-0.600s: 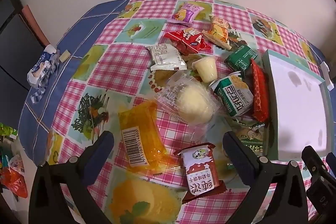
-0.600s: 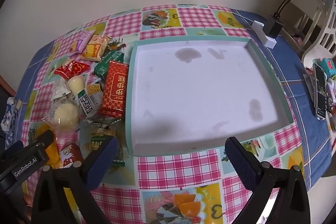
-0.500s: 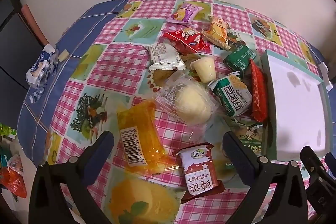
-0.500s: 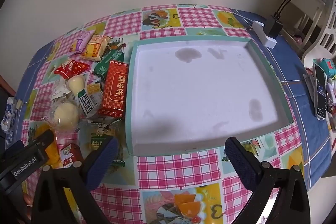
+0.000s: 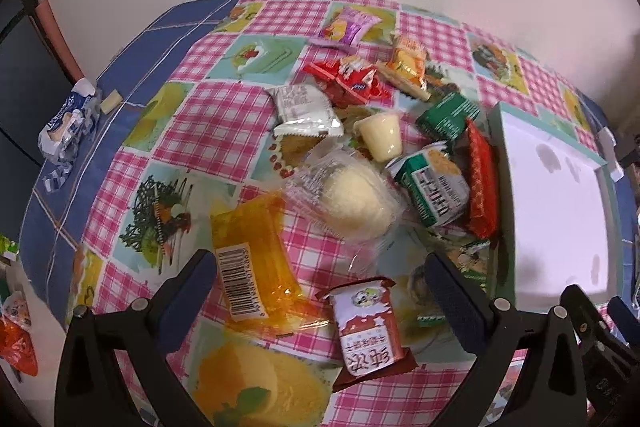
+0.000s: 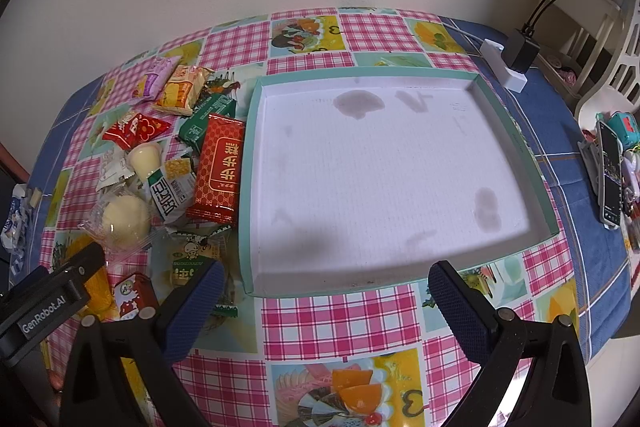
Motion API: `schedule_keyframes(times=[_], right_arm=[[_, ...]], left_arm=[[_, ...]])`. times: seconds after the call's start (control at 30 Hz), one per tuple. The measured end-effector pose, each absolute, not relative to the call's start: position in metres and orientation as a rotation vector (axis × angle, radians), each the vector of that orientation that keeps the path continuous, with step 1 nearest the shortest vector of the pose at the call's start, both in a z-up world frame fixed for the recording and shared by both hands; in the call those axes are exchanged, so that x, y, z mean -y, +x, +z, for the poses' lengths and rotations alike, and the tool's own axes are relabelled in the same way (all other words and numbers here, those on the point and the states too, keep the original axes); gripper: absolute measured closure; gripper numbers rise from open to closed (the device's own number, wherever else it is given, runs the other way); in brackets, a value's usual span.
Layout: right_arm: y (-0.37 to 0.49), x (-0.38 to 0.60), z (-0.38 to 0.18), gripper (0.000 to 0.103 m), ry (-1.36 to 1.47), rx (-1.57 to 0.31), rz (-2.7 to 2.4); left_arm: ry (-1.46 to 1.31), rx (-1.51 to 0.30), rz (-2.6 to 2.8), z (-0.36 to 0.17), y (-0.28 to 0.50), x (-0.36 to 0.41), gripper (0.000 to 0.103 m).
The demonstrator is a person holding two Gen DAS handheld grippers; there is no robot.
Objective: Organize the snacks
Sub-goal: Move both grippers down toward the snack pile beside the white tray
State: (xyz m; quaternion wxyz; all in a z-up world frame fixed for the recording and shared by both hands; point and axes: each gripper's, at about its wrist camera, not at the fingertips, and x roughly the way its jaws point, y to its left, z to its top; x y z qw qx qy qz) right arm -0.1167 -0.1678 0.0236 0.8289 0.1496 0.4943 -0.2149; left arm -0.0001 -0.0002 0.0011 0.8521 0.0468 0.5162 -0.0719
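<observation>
The left tongs (image 5: pixel 320 287) stand wide with nothing between the jaws, hanging above the near end of the snack heap in the lower middle of the left wrist view. Under them lie an orange packet (image 5: pixel 250 259) with a barcode and a small red-and-white packet (image 5: pixel 370 323), close side by side. If the jaws come down this wide, I judge they could catch both at once, or pinch only a loose edge of wrapper and let it slip on the way across.

Just above, in the middle of that frame, sits a round pale bun (image 5: pixel 356 195) in a clear crinkly wrapper, partly over its neighbours. The film looks slippery, and a hard squeeze would likely squash the bun. A small pudding cup (image 5: pixel 382 137) lies on its side further up; it may roll when nudged.

The right tongs (image 6: pixel 322 301) are also wide and hold nothing, poised over the near rim of the tray (image 6: pixel 504 119), which fills the centre of the right wrist view and holds no snacks yet. A tall red packet (image 6: pixel 218 167) leans right against the tray's left wall, with a green-and-white packet (image 6: pixel 170 187) beside it. Pulling one from the heap could drag the others or shove the light tray. The two tongs are near each other at the lower left of the right view, so they could knock together.
</observation>
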Motion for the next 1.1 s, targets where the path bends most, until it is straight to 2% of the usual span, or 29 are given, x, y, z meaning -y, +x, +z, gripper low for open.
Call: schedule_keyframes(times=[0.23, 0.4, 0.9, 1.0, 1.07, 1.1], right_arm=[[-0.117, 0.167, 0.023, 0.0, 0.317, -1.05, -0.456], [-0.116, 0.167, 0.024, 0.0, 0.317, -1.05, -0.457], [-0.108, 0.157, 0.016, 0.0, 0.343, -1.068, -0.374], [-0.103, 0.153, 0.012, 0.002, 0.371, -1.077, -0.326], [-0.099, 0.148, 0.009, 0.006, 0.375, -1.079, -0.309], [-0.096, 0.146, 0.008, 0.011, 0.383, -1.08, -0.296]], left_arm=[[0.063, -1.043, -0.183, 0.005, 0.0, -0.001, 0.0], [0.111, -1.07, -0.164, 0.004, 0.001, -0.001, 0.0], [-0.08, -1.202, -0.151, -0.009, 0.004, -0.02, 0.0], [-0.109, -1.222, -0.163, -0.015, 0.003, -0.022, 0.0], [-0.125, -1.24, -0.169, -0.02, 0.003, -0.022, 0.001], [-0.132, -1.255, -0.173, -0.023, 0.003, -0.022, 0.005]])
